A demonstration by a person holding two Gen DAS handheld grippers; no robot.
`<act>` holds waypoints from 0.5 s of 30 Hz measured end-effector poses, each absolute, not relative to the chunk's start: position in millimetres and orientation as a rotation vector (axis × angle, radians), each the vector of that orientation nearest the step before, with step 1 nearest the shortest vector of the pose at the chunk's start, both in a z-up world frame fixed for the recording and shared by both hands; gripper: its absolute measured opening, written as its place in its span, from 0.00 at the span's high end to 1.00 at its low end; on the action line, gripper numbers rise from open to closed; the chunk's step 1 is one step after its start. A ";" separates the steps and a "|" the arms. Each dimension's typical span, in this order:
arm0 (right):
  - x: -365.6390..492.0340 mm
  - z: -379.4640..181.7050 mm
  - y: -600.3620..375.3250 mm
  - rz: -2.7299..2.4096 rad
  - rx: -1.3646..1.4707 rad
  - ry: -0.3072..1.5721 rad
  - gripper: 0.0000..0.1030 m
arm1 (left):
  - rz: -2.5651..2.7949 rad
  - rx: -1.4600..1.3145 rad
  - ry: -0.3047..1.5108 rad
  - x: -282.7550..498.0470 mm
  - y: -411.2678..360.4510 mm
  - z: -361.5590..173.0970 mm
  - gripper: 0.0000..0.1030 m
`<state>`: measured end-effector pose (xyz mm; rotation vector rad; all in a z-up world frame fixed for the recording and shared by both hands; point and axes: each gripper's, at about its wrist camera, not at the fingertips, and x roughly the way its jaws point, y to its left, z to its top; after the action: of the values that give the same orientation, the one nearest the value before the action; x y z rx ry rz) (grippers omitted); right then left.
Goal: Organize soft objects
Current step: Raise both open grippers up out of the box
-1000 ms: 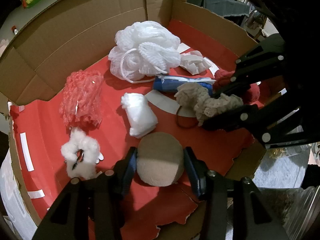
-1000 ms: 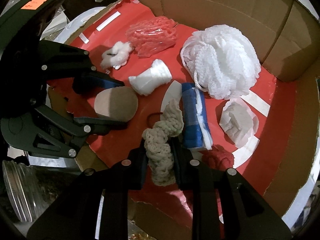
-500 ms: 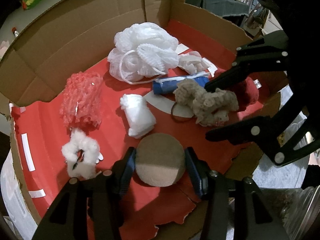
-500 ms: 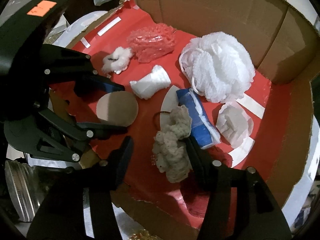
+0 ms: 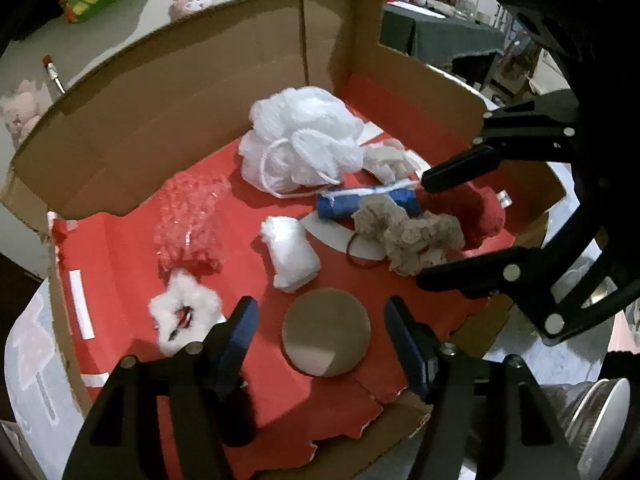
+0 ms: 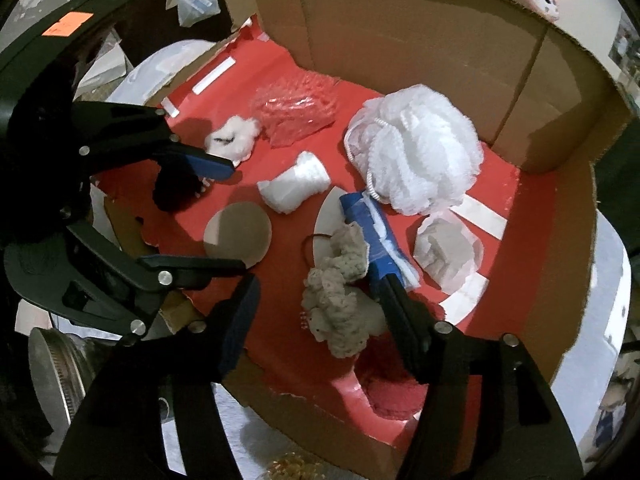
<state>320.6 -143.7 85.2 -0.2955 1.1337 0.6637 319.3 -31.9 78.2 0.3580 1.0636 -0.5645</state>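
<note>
Soft things lie on the red floor of an open cardboard box (image 5: 168,128). A round tan sponge pad (image 5: 326,332) lies flat between the open fingers of my left gripper (image 5: 320,320), untouched. A beige crocheted scrunchie (image 6: 340,304) lies loose between the open fingers of my right gripper (image 6: 320,292); it also shows in the left wrist view (image 5: 408,234). A white mesh loofah (image 5: 304,140), a blue roll (image 5: 368,200), a white wad (image 5: 290,254), pink bubble wrap (image 5: 188,220), a white fluffy scrunchie (image 5: 184,316) and a red cloth (image 5: 480,212) lie around.
Tall cardboard walls (image 6: 400,40) close the back and right. The front edge of the box is torn and low (image 5: 360,432). A crumpled white paper (image 6: 444,248) lies right of the blue roll (image 6: 376,248). A metal-lidded jar (image 6: 52,364) stands outside the box at the front.
My right gripper opened and let go of the beige scrunchie, which now lies on the box floor. My left gripper opened and pulled back from the tan pad.
</note>
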 end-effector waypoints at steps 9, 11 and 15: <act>310.2 107.6 -158.8 0.614 -0.245 1.078 0.30 | -0.508 0.271 1.000 312.6 -16.4 103.3 0.18; 307.4 111.8 -159.6 0.604 -0.238 1.067 0.30 | -0.493 0.245 0.986 309.2 -11.8 110.0 0.15; 300.1 121.2 -164.9 0.573 -0.219 1.038 0.24 | -0.458 0.208 0.941 302.1 -6.4 119.4 0.11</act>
<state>300.1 -164.9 121.2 -0.2190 1.0383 0.5727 302.1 -6.4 119.4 0.2080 0.9413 -0.4579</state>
